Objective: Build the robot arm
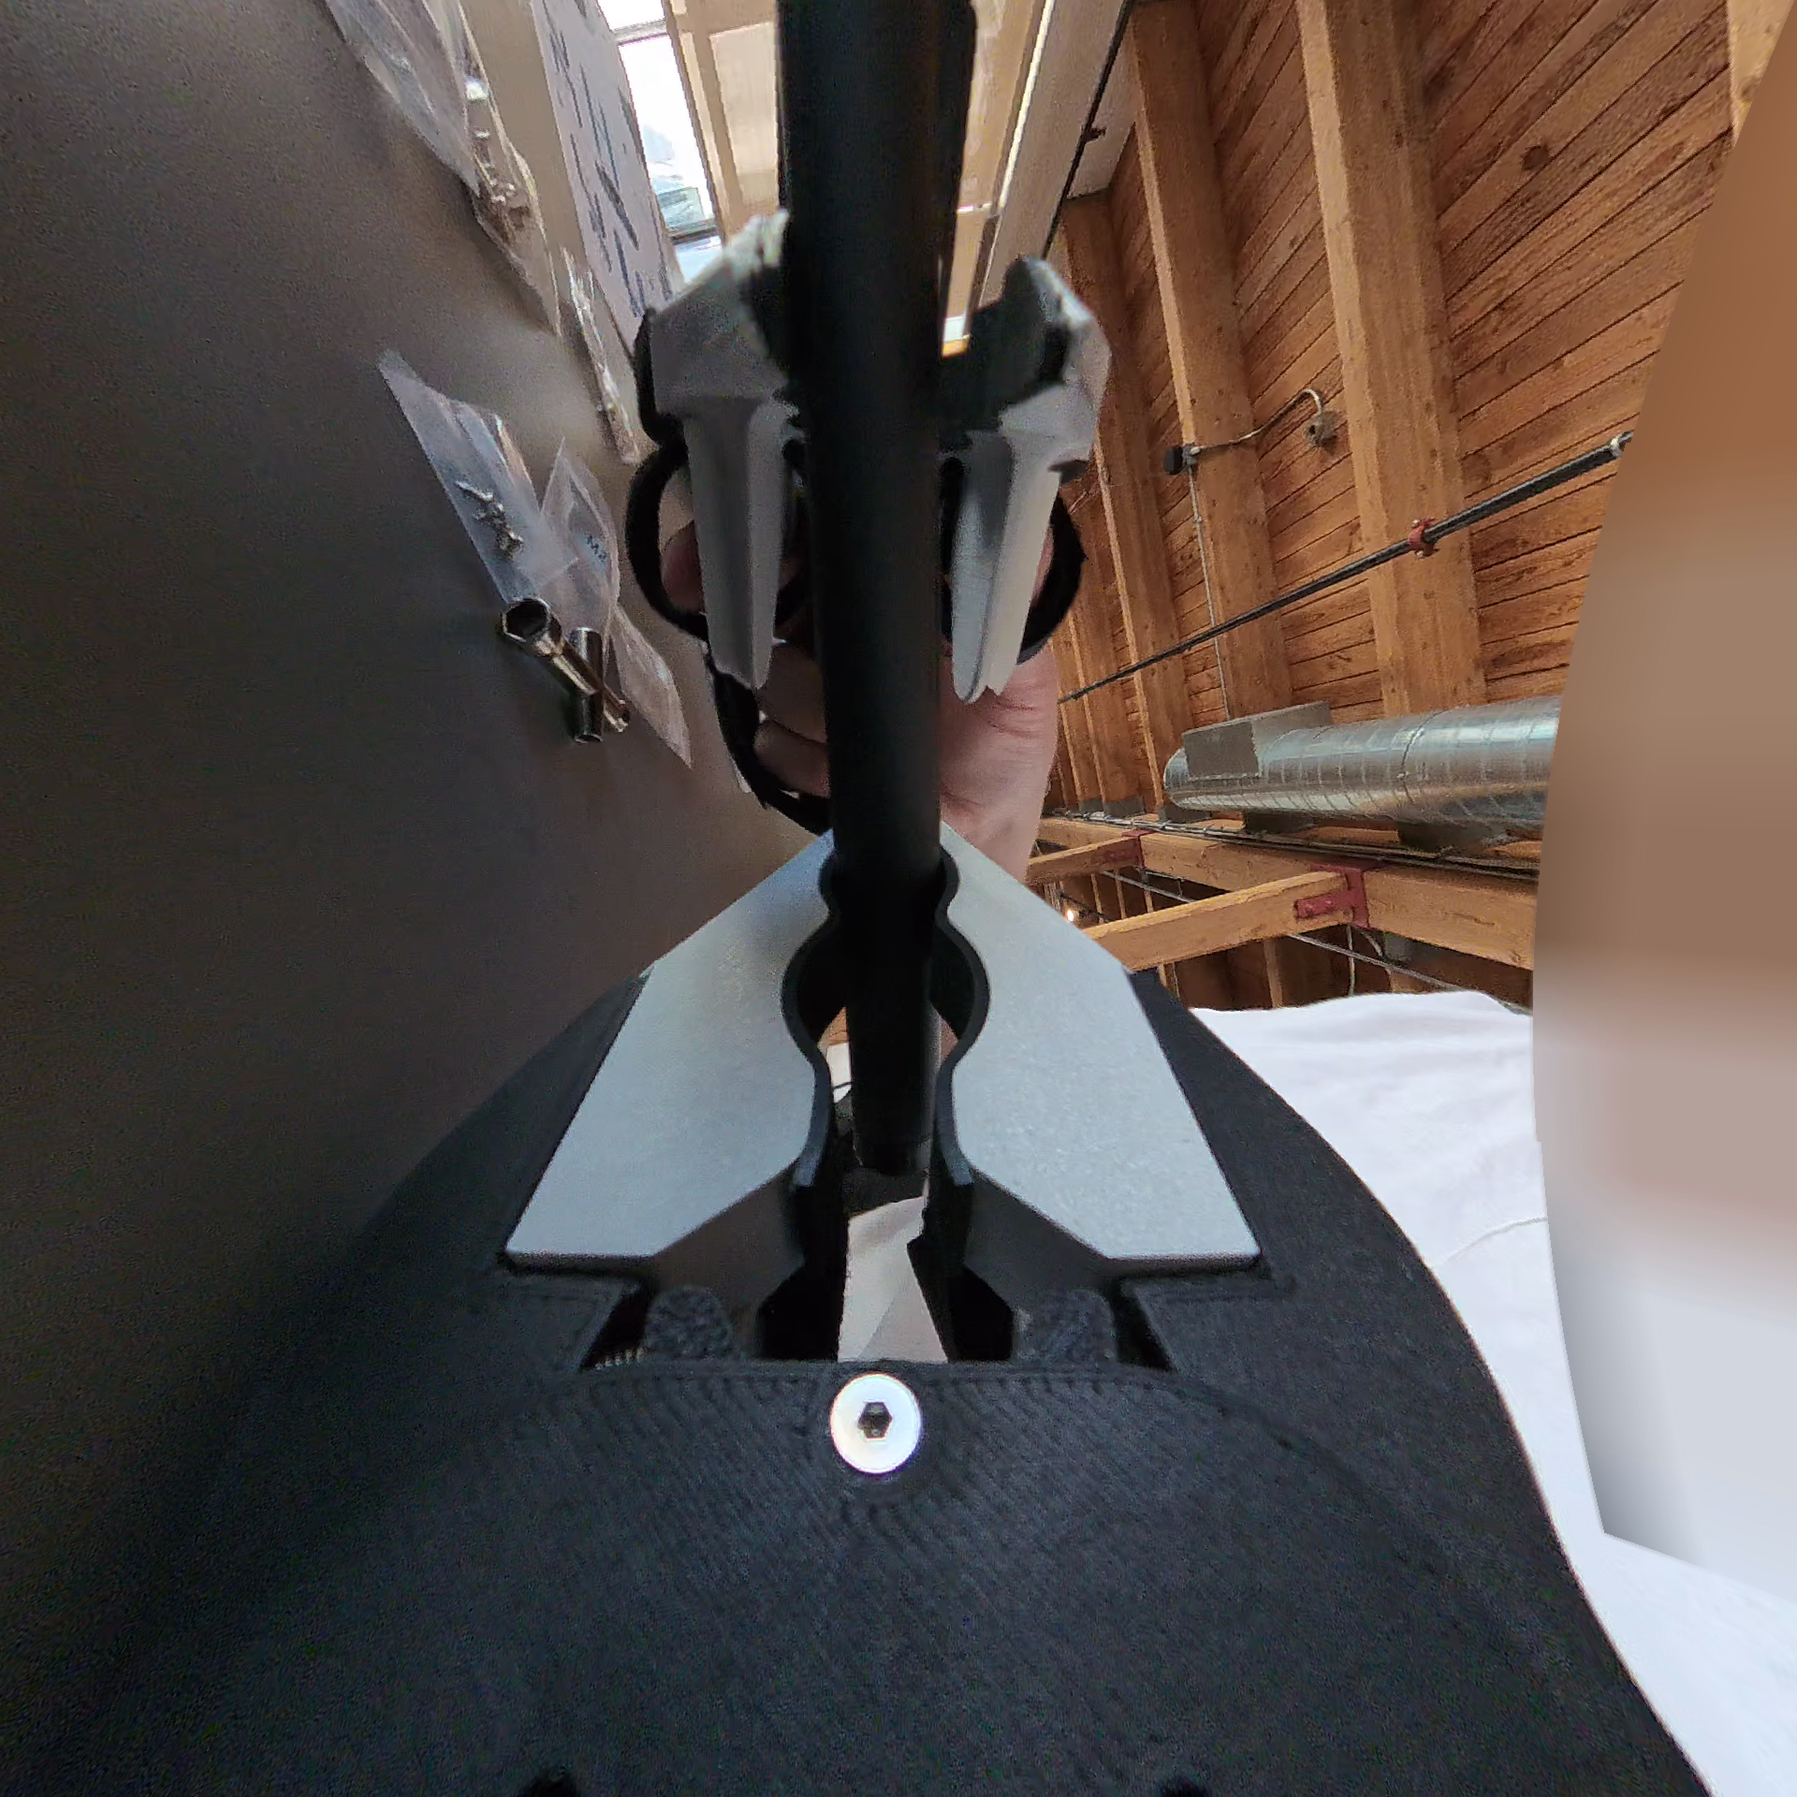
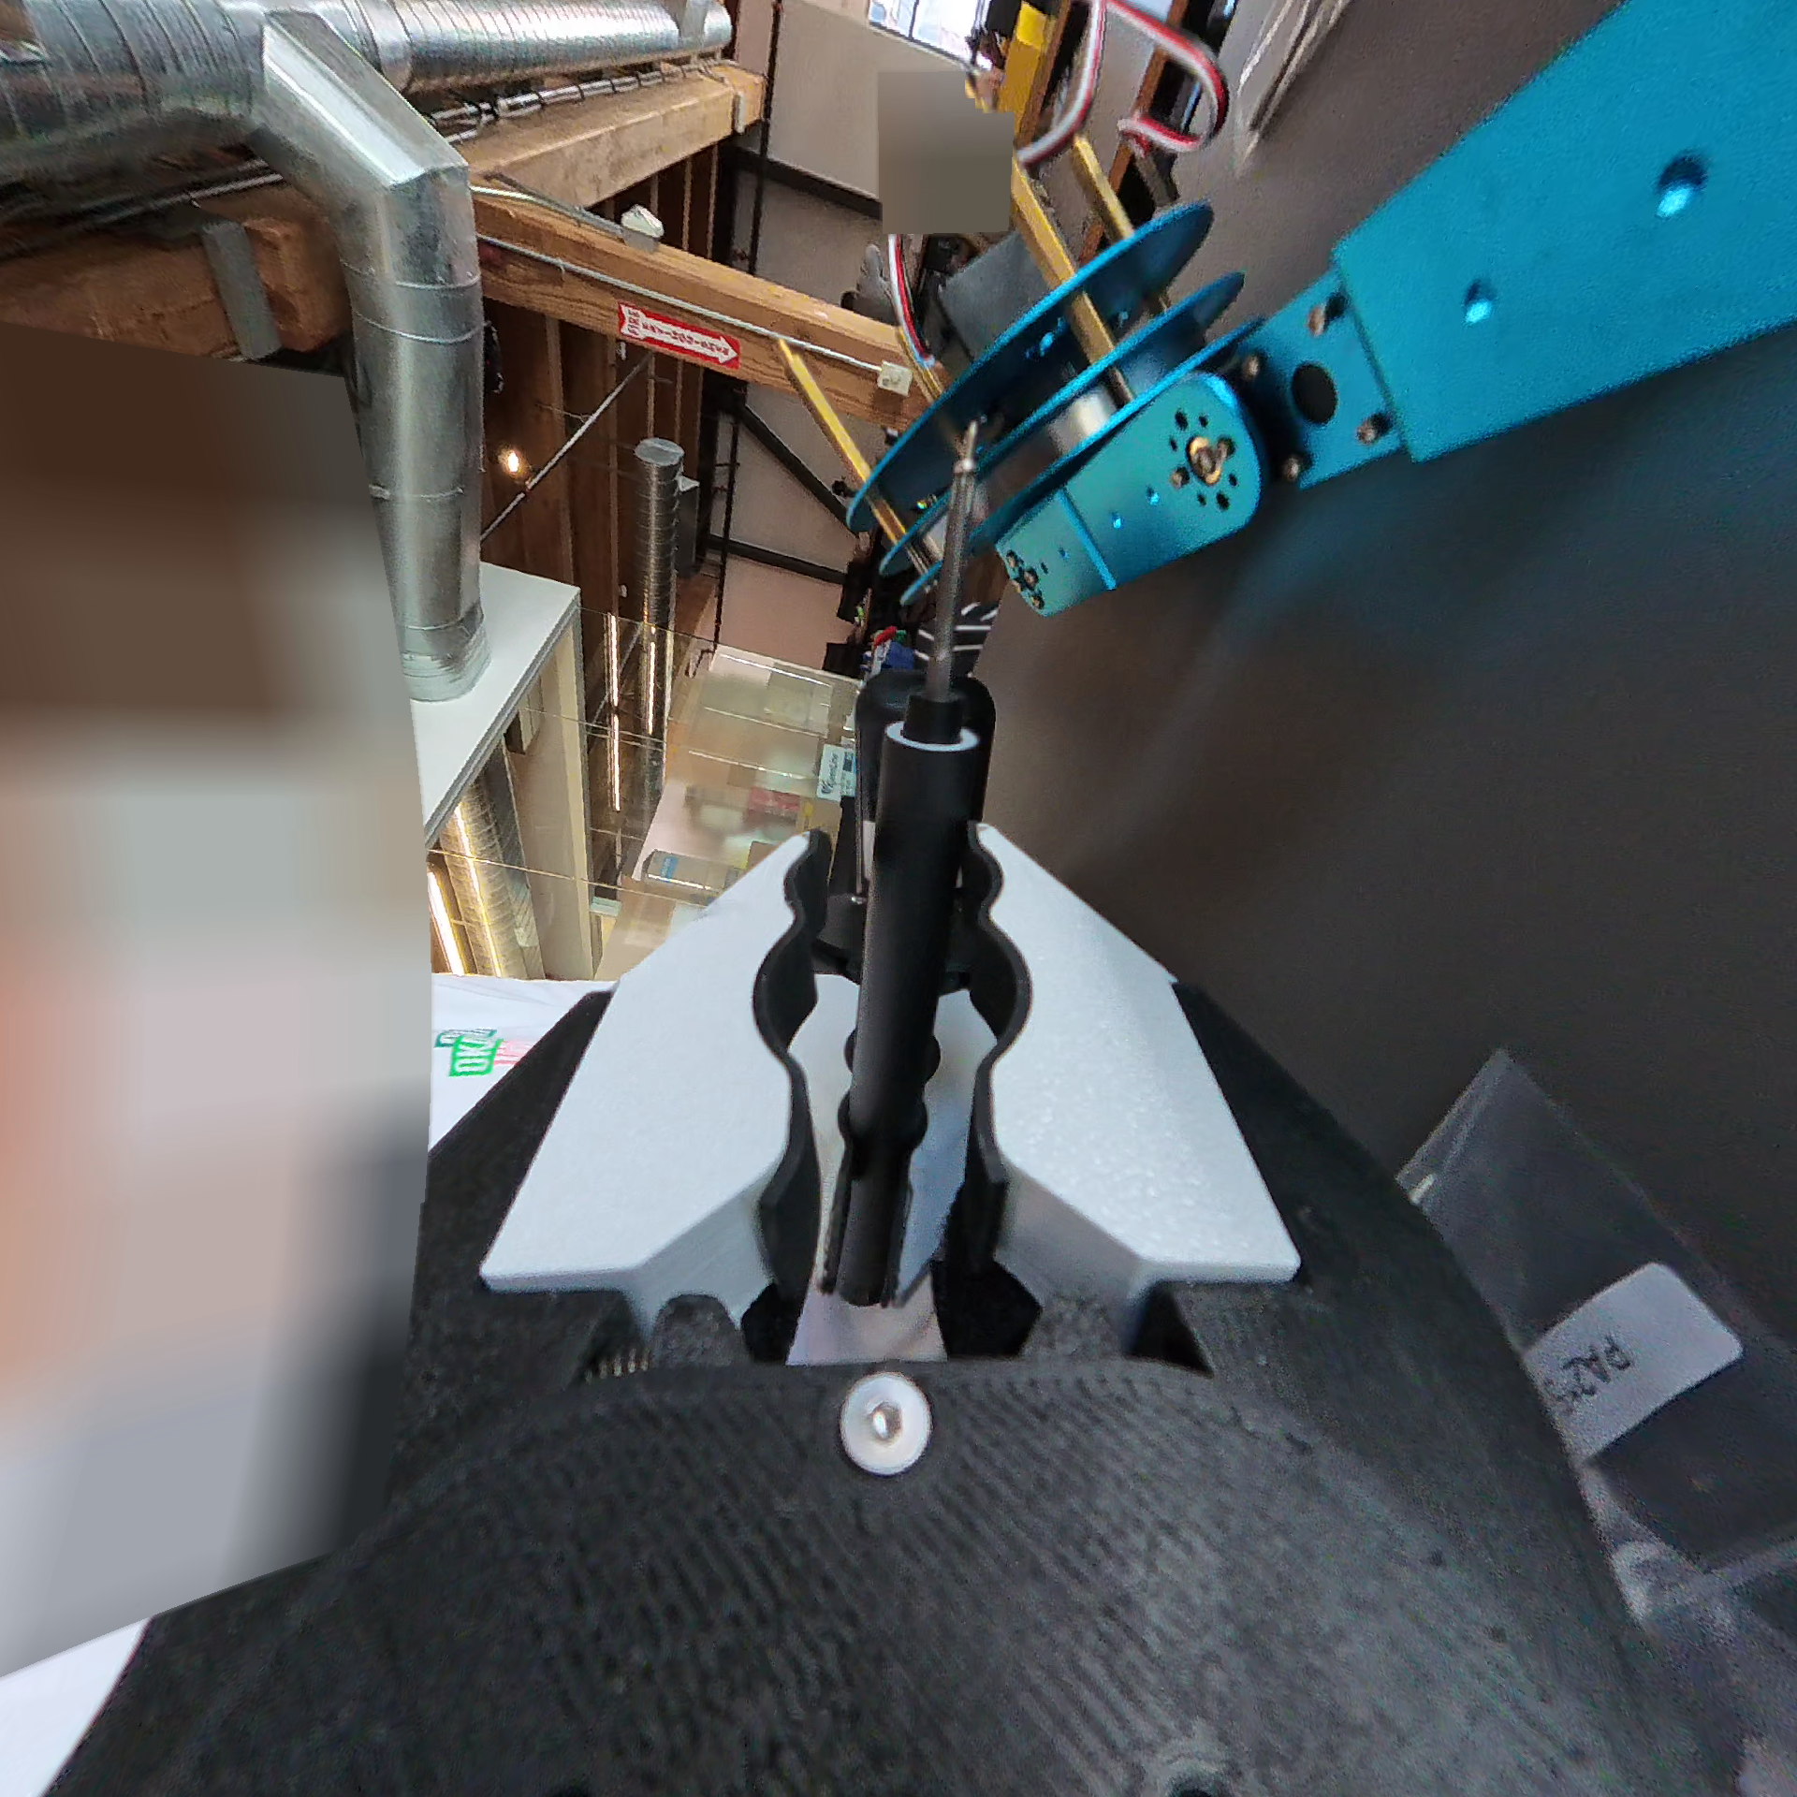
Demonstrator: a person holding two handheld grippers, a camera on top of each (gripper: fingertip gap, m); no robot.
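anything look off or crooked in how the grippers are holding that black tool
Nothing looks damaged or spilled. Both grippers clamp one black screwdriver: the right gripper on its handle, the left gripper too. It sits slightly tilted between the right fingers, its thin bit close to the blue servo bracket.

In the left wrist view, a screwdriver handle (image 1: 875,583) ran from between the left gripper (image 1: 883,875) fingertips toward 12 o'clock, passing between the fingers of the right gripper (image 1: 861,671) farther off. At 10 o'clock, socket wrenches (image 1: 564,671) lay on the tabletop (image 1: 214,681) beside parts bags (image 1: 496,496). A duct (image 1: 1361,768) sat at 2 o'clock. In the right wrist view, the screwdriver shaft (image 2: 948,574) pointed toward 12 o'clock, its tip at the robot-arm assembly (image 2: 1147,467); a labelled bag (image 2: 1595,1293) lay at 4 o'clock.
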